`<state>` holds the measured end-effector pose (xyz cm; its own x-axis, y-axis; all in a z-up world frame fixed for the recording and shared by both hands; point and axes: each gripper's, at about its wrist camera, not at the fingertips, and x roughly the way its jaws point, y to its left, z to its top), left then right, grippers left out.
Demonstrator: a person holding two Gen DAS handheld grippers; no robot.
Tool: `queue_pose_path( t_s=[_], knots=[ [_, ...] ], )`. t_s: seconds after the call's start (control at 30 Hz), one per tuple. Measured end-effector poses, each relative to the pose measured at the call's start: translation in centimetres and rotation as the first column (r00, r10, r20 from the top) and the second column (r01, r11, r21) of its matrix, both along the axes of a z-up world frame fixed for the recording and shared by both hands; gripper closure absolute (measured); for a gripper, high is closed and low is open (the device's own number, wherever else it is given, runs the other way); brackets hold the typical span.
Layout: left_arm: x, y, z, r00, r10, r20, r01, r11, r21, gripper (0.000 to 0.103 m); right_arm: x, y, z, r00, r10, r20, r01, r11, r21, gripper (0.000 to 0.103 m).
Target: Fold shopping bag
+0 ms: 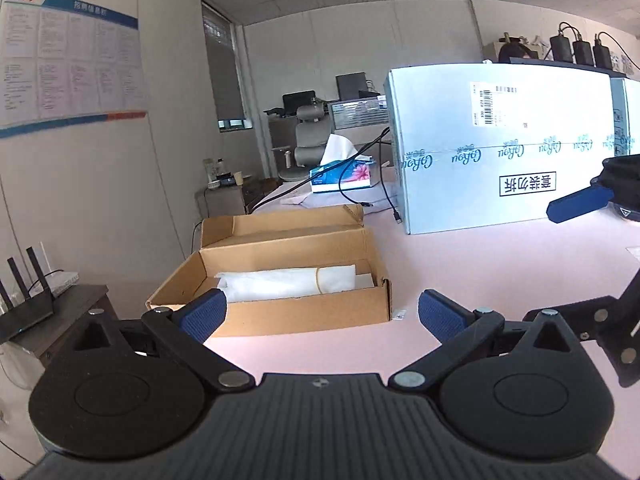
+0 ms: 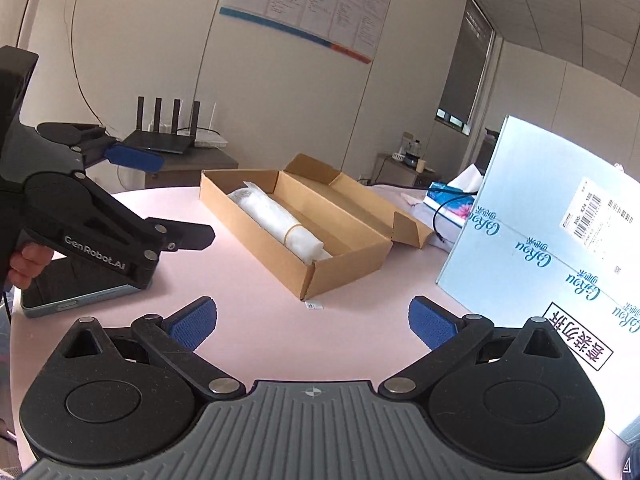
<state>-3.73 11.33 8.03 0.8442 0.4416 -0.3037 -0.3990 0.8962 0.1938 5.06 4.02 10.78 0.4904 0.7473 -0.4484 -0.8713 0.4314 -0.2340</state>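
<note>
A white shopping bag (image 1: 288,282) (image 2: 276,220) lies rolled up, bound by a rubber band, inside a shallow open cardboard box (image 1: 304,316) (image 2: 256,240) on the pink table. My left gripper (image 1: 320,316) hovers just in front of the box, open, with only bare table between its blue pads. From the right wrist view the left gripper (image 2: 186,200) shows at the left, held by a hand (image 2: 28,264). My right gripper (image 2: 312,320) stands open over the table, short of the box's near corner and holding nothing. One of its blue fingers (image 1: 580,203) shows at the right edge.
A large pale blue carton (image 1: 500,148) (image 2: 560,260) stands right of the box. A tissue box (image 1: 344,176) and black cables (image 1: 360,200) lie behind. A flat device (image 2: 72,300) lies at the table's left edge. A router (image 2: 164,140) sits on a side cabinet.
</note>
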Motion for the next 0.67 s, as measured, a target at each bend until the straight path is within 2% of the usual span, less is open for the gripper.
queue_pose_path(
  t_s=[0.3, 0.5, 0.67],
  knots=[
    [0.2, -0.9, -0.4, 0.999, 0.019, -0.029, -0.017, 0.999, 0.047, 0.0, -0.6, -1.0, 0.2, 1.0, 0.005, -0.007, -0.005, 0.998, 0.058, 0.0],
    [0.0, -1.2, -0.7, 0.999, 0.014, -0.032, -0.013, 0.999, 0.049, 0.0, -0.8, -1.0, 0.3, 1.0, 0.017, -0.016, -0.016, 0.997, 0.069, 0.0],
    [-0.3, -2.1, -1.3, 0.998, -0.05, -0.037, 0.053, 0.995, 0.084, 0.0, -0.9, -1.2, 0.0, 0.999, 0.026, -0.034, -0.023, 0.997, 0.077, 0.0]
  ],
)
